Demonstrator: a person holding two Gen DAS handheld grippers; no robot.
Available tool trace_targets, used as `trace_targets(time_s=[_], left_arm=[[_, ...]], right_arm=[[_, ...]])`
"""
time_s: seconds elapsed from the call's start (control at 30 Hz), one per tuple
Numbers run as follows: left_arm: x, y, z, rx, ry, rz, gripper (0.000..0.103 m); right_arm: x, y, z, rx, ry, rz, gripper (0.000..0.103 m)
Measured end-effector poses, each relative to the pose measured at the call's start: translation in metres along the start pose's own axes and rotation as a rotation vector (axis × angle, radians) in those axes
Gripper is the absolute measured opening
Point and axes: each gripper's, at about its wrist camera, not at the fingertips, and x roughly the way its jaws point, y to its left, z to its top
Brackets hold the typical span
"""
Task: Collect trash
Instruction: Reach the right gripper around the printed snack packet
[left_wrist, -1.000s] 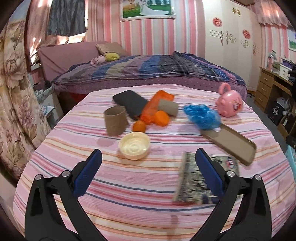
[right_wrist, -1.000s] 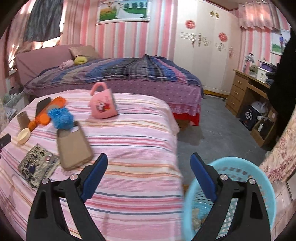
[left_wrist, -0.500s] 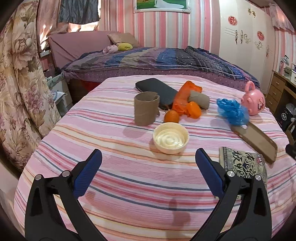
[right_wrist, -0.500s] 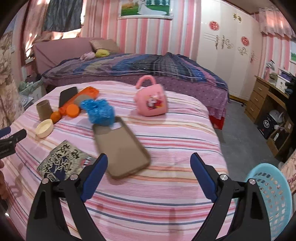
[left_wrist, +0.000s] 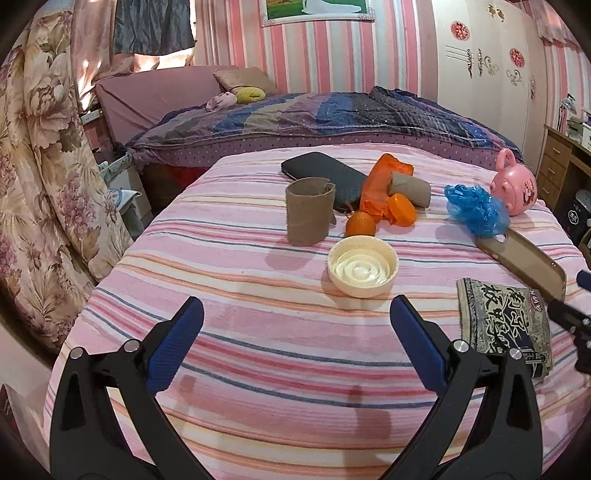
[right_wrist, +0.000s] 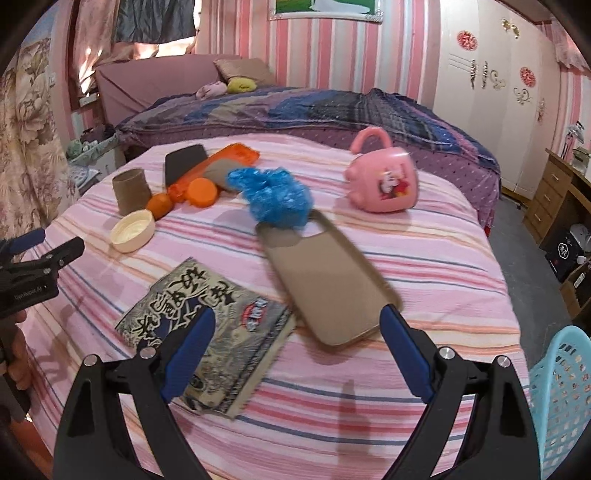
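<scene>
1. The right gripper (right_wrist: 293, 345), jaws wide and empty, has swung left from the blue basket (right_wrist: 561, 398) back over the bed (right_wrist: 424, 266); another pickup looks due.
2. The left gripper (left_wrist: 295, 334), also spread and empty, has edged toward the cream lid (left_wrist: 363, 266).
3. The trash lies untouched: the blue bag (right_wrist: 277, 197) far centre, the printed packet (right_wrist: 207, 325) near.

On the bed (left_wrist: 229, 332), a cardboard tube (left_wrist: 308, 210) stands toward the far left, a phone (left_wrist: 325, 171) behind it. A cap (left_wrist: 363, 266) lies nearer, with an orange (left_wrist: 360, 224) just behind. The crumpled bag (right_wrist: 275, 195) touches the phone case's (right_wrist: 325, 280) far end; a packet (right_wrist: 210, 325) lies left of the case. A basket (right_wrist: 565, 391) stands off the bed's right edge.
</scene>
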Motion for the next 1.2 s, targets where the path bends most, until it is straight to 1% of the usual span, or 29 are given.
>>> trace_targets(time_s=[0.07,0.2,0.4,0.43,0.5,0.6,0.7,0.87,0.9,0.93,0.97,1.03,1.17,1.2], left_arm=[[0.001,0.004,-0.001,-0.012,0.007,0.0,0.098],[0.001,0.016,-0.002,-0.031,0.017,0.008,0.098],[0.003,0.024,-0.004,-0.054,0.032,0.008,0.098],[0.003,0.025,-0.004,-0.054,0.032,0.007,0.098],[0.003,0.024,-0.004,-0.046,0.031,0.009,0.098],[0.002,0.022,-0.005,-0.031,0.029,0.012,0.098],[0.001,0.021,-0.004,-0.029,0.026,0.013,0.098],[0.002,0.018,-0.003,-0.023,0.028,0.012,0.098],[0.002,0.018,-0.004,-0.018,0.03,0.015,0.098],[0.002,0.017,-0.004,-0.012,0.03,0.019,0.098],[0.003,0.017,-0.004,-0.008,0.03,0.021,0.098],[0.002,0.017,-0.004,-0.003,0.03,0.023,0.098],[0.001,0.017,-0.004,-0.008,0.027,0.017,0.098],[0.001,0.016,-0.004,-0.008,0.027,0.015,0.098]], right_arm=[[0.004,0.003,-0.002,0.008,0.024,0.011,0.087],[0.01,0.007,-0.004,0.005,0.062,0.022,0.077],[0.016,0.01,-0.008,-0.005,0.075,0.019,0.076],[0.016,0.011,-0.008,-0.007,0.073,0.02,0.074],[0.015,0.011,-0.008,-0.006,0.069,0.019,0.066],[0.014,0.01,-0.009,0.013,0.072,0.048,0.066],[0.017,0.01,-0.011,-0.006,0.084,0.042,0.066],[0.017,0.013,-0.008,-0.032,0.076,0.032,0.065],[0.018,0.013,-0.008,-0.03,0.073,0.031,0.062],[0.016,0.013,-0.006,-0.02,0.07,0.045,0.056],[0.016,0.012,-0.006,-0.013,0.071,0.056,0.053],[0.018,0.011,-0.006,-0.003,0.083,0.081,0.052],[0.024,0.012,-0.008,0.001,0.112,0.085,0.052],[0.024,0.011,-0.008,0.006,0.114,0.087,0.054]])
